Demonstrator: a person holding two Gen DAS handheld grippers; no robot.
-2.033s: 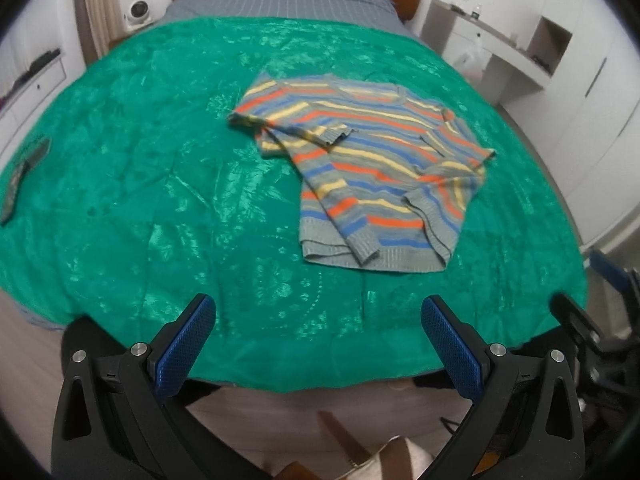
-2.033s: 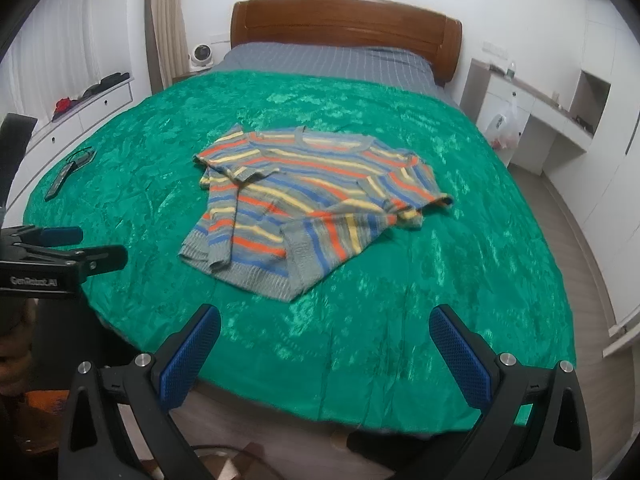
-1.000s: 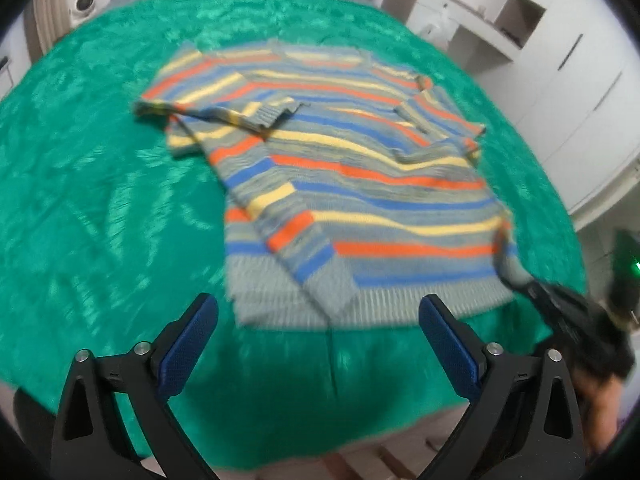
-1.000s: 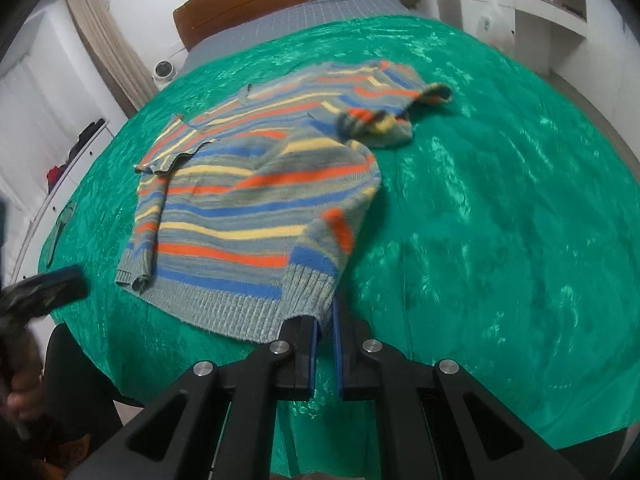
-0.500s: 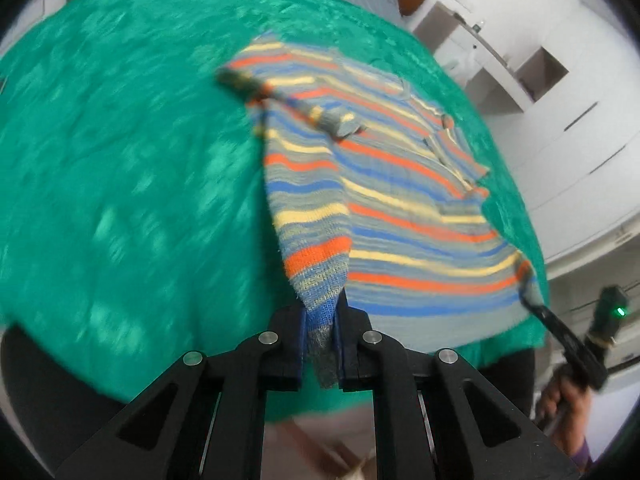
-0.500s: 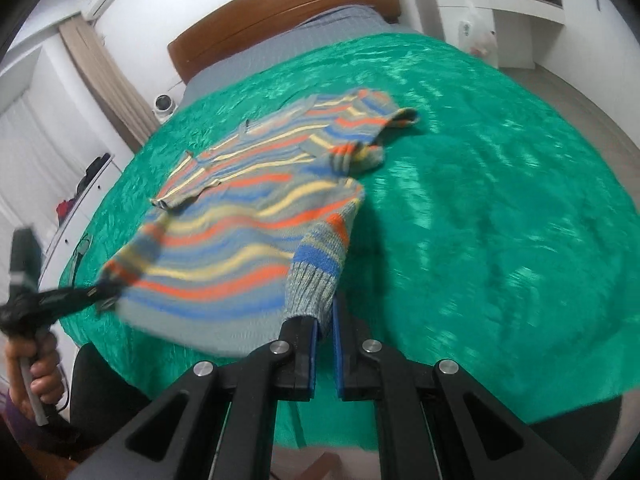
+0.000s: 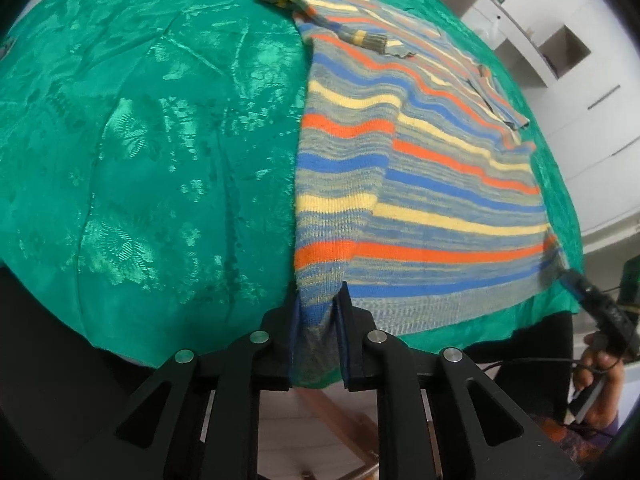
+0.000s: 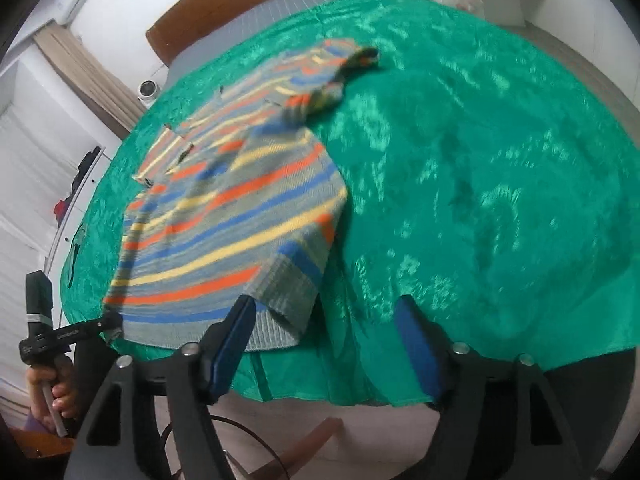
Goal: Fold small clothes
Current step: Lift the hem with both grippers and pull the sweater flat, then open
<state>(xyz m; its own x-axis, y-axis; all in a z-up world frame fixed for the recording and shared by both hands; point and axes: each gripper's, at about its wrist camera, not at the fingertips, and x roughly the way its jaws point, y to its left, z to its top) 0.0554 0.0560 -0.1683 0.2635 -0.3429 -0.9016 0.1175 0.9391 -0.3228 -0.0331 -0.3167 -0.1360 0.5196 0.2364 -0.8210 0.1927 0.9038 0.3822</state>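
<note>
Sweater (image 7: 420, 184) corner between left tongs (image 7: 318, 320)

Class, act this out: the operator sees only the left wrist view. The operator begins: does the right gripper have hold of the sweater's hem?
Observer: No. The right gripper has just been opening. A hem corner of the sweater lies loose between its jaws, and neither pad presses on it.
Operator: Anything off to the side of the bed that I can't see?
Observer: Yes. A small white round device stands near the head of the bed, next to a beige curtain.
</note>
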